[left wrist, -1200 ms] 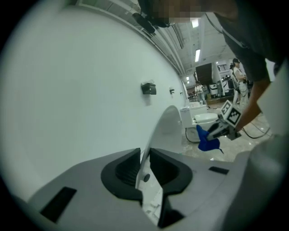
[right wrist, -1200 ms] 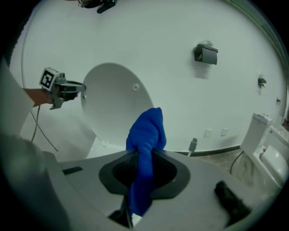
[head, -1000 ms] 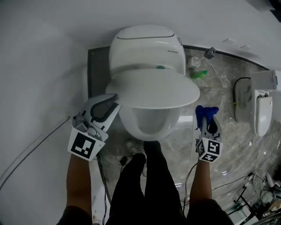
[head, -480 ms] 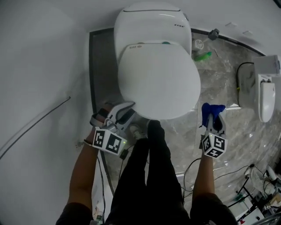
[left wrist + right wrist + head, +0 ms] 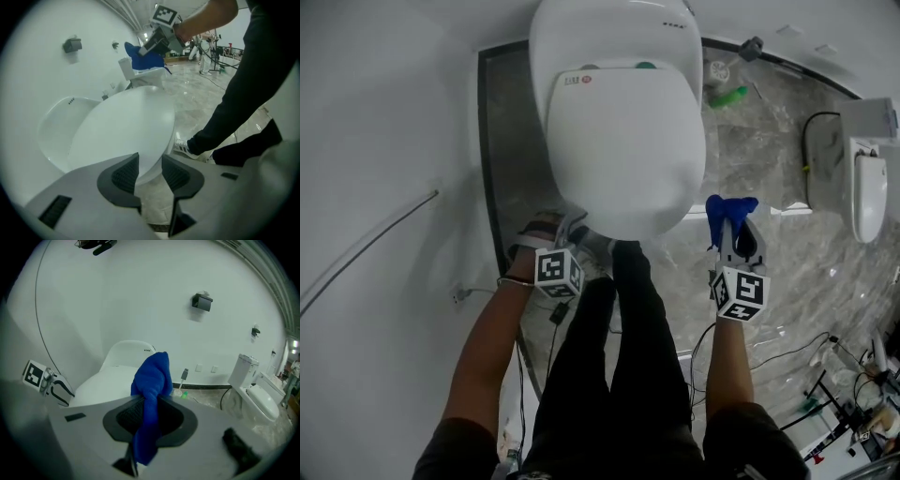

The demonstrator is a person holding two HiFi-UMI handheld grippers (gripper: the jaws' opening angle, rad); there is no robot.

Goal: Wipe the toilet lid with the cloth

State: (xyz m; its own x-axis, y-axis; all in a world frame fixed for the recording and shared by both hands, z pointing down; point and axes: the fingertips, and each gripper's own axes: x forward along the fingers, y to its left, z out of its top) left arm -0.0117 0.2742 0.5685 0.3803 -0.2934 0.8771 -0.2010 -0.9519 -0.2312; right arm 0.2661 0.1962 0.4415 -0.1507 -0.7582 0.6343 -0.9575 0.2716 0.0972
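The white toilet lid (image 5: 623,141) lies shut, flat on the bowl. My left gripper (image 5: 574,228) hangs low at the lid's front left edge, pointing steeply down. In the left gripper view its jaws (image 5: 150,161) are opening, with a gap and nothing between them, and the lid (image 5: 122,131) lies just beyond. My right gripper (image 5: 733,225) is beside the bowl's front right, shut on the blue cloth (image 5: 729,208). The cloth (image 5: 152,376) bunches up out of the jaws and hangs down between them.
The person's dark legs (image 5: 619,356) and a shoe (image 5: 187,147) stand right in front of the bowl. A second toilet (image 5: 862,211) is at the far right. A green bottle (image 5: 727,97) lies behind the bowl. Cables (image 5: 769,356) run over the marble floor. A white wall is on the left.
The lid has gone from half raised to flat down. My left gripper has dropped from the lid's left edge to its front and opened. The right gripper with the cloth has shifted slightly.
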